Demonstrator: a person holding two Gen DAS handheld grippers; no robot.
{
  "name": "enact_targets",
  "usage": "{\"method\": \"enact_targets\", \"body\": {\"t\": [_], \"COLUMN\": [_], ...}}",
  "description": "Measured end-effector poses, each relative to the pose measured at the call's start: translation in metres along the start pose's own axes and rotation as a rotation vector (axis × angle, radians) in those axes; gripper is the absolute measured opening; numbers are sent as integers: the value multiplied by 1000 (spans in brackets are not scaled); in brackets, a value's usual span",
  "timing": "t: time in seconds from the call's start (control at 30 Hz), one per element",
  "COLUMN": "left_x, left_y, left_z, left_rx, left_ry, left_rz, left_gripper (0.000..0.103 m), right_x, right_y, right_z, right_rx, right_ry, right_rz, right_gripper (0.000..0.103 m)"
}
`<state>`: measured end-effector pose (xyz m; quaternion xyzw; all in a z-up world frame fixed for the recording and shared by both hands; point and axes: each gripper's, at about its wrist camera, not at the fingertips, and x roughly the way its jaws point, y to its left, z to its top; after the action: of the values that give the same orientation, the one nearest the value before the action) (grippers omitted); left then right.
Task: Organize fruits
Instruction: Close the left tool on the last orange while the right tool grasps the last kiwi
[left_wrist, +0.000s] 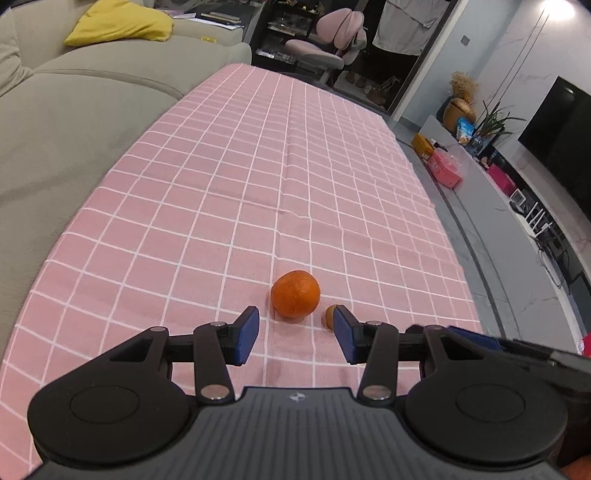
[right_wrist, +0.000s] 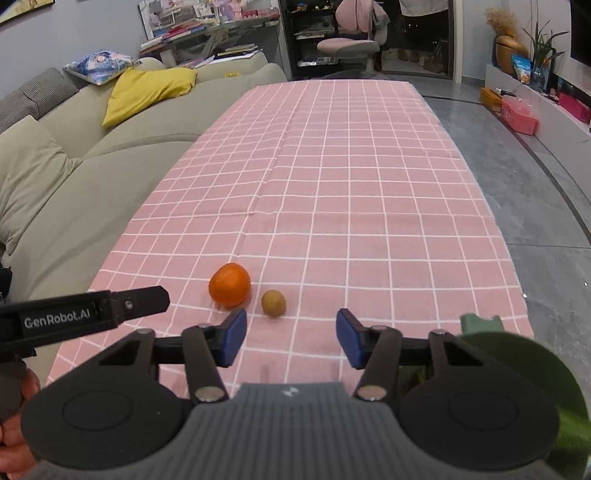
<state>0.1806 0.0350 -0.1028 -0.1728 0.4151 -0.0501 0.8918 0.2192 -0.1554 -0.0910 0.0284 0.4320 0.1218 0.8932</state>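
Orange (left_wrist: 295, 294): on pink checked tablecloth (left_wrist: 258, 166), straight ahead of left gripper (left_wrist: 295, 334), fingers apart, empty. Small brown fruit (right_wrist: 273, 302): just right of orange, ahead-left of right gripper (right_wrist: 290, 338), likewise spread, empty.

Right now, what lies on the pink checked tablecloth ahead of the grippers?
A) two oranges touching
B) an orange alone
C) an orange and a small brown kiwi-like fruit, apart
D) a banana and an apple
C: the right wrist view shows the orange and a small brown kiwi-like fruit with a gap of tablecloth between them.
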Motion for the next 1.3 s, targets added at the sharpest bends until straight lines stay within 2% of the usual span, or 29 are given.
{"method": "enact_targets", "body": {"t": [0.13,0.23,0.43,0.77,0.93,1.13,1.3], "left_x": [18,34,61,83,90,90,85], "left_y": [2,8,14,10,4,0,2], "left_z": [5,6,10,12,12,12,19], "left_rx": [4,-56,-127,-132,-123,-106,-84], "left_ry": [15,34,57,89,100,101,88], "left_rz": [7,-18,-10,-14,-42,-37,-4], "left_gripper": [53,53,54,62,53,50,49], "right_x": [23,37,59,78,84,85,84], "right_y": [-3,-4,-10,-20,-19,-18,-15], "right_z": [11,15,19,21,19,18,20], "right_rx": [15,10,11,48,42,39,-1], "right_ry": [25,43,77,104,126,135,125], "right_rz": [2,-8,-29,-16,-5,-3,-8], "right_gripper": [39,37,36,36,36,36,36]}}
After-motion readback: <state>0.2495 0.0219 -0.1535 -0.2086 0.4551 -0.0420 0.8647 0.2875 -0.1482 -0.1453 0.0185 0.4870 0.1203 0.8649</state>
